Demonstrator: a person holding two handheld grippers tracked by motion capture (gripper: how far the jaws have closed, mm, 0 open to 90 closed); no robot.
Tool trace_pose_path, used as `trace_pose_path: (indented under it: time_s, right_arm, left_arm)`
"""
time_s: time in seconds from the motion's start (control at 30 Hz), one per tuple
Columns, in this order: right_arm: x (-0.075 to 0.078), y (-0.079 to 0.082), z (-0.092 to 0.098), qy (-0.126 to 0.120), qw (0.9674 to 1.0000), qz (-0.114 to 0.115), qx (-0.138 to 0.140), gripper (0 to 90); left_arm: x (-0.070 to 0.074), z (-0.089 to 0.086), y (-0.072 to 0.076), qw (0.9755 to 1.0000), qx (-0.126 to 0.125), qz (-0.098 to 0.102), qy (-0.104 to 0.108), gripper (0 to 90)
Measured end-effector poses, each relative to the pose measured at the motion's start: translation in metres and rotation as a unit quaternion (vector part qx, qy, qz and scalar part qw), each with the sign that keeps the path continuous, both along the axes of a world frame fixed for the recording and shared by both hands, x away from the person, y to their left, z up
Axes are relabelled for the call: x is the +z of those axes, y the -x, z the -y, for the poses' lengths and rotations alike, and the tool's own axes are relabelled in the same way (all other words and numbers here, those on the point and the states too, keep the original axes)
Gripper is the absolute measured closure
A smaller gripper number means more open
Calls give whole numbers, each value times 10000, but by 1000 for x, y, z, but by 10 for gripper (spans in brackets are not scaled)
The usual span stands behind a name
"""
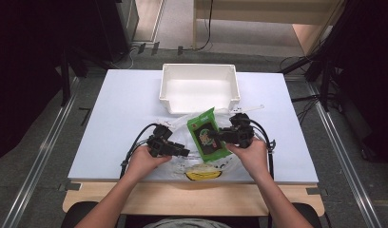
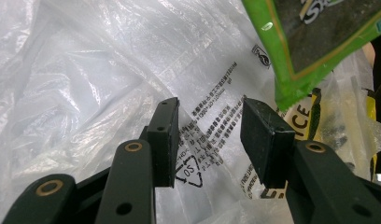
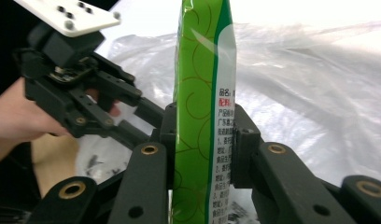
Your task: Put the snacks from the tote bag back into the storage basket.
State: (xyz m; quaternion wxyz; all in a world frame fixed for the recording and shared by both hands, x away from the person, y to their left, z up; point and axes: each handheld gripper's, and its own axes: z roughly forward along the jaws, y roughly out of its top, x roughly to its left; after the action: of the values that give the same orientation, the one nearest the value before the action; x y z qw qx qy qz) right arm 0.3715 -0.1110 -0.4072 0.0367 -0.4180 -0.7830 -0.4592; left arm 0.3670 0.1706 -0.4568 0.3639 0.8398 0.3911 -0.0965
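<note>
— Fingers? Right gripper (image 3: 202,140) clamps the green foil snack packet (image 3: 205,93); its lower end is cut off.
— Left gripper (image 2: 209,135)?
— Fingers apart over the clear crinkled plastic bag (image 2: 109,70), at the worktop's (image 1: 121,104) six o'clock.

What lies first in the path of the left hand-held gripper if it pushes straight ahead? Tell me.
Probably the clear plastic bag: the left hand-held gripper has open jaws with printed film right behind them. The green packet sits off to one side.

Bright overhead light, table (image 1: 116,123) glaring white, surroundings dark; close gripper views slightly soft.
</note>
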Motion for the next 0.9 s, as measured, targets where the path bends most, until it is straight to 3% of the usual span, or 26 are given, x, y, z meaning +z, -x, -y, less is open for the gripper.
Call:
trace_pose_path:
  time_s: [0.37,0.57,0.9]
  right_arm:
    - [6,-4,2,124,9998,156,-72,740]
    - [9,-10,0,190,9996,167,-119,740]
    - [12,-16,-3,303,9993,166,-158,740]
  left_arm:
    - [-2,1,-1,10000,2,1,-42,550]
    - [-3,1,-1,9999,52,-91,-5,513]
    - [-2,1,0,10000,30,-47,-26,500]
